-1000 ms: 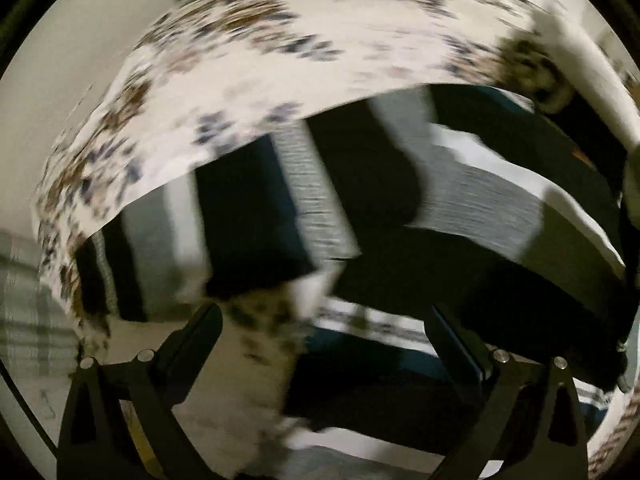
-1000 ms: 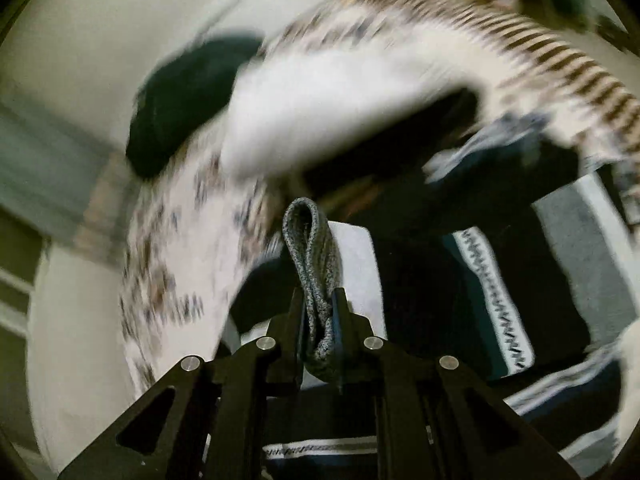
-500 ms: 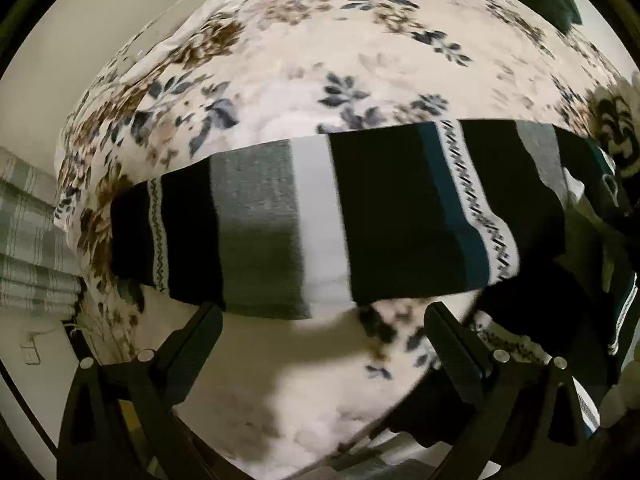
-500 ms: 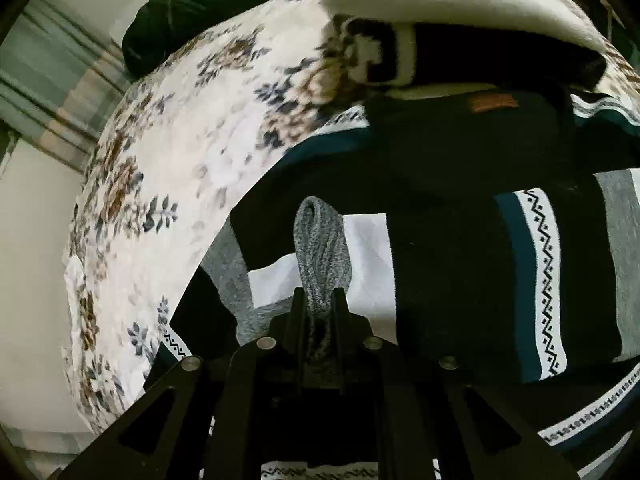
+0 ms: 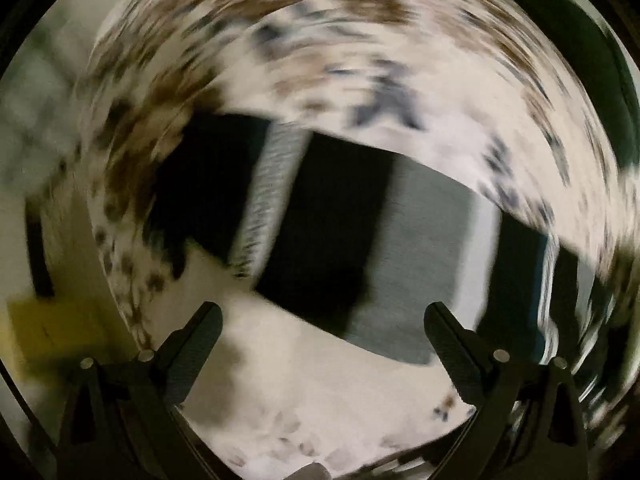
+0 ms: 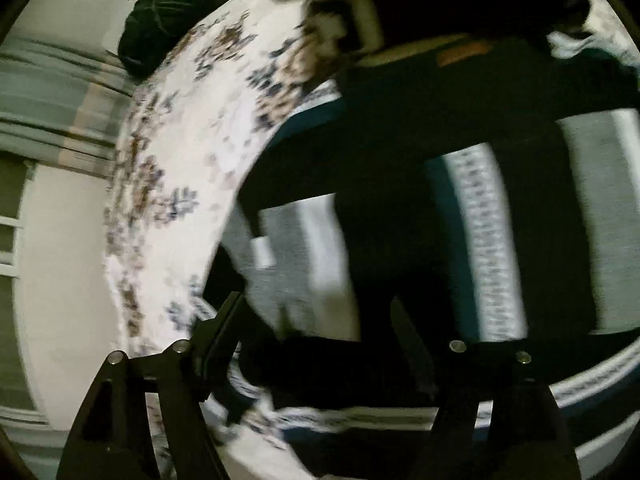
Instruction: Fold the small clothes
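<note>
Now both claws, left (image 5: pixel 322 320) and right (image 6: pixel 320 316), gape empty above the striped sweater (image 5: pixel 360 236) on the floral bedspread (image 5: pixel 400 80).

Striped garment (image 5: pixel 360 232): lying flat on floral bedspread (image 5: pixel 400 60), blurred. Left tool (image 5: pixel 322 320): hovering above, fingers spread, gripping nothing.

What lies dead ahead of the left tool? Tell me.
The left tool, open, points at the striped knit garment lying on the floral bedspread; it would likely meet its black-and-grey bands first, though blur hides depth.
</note>
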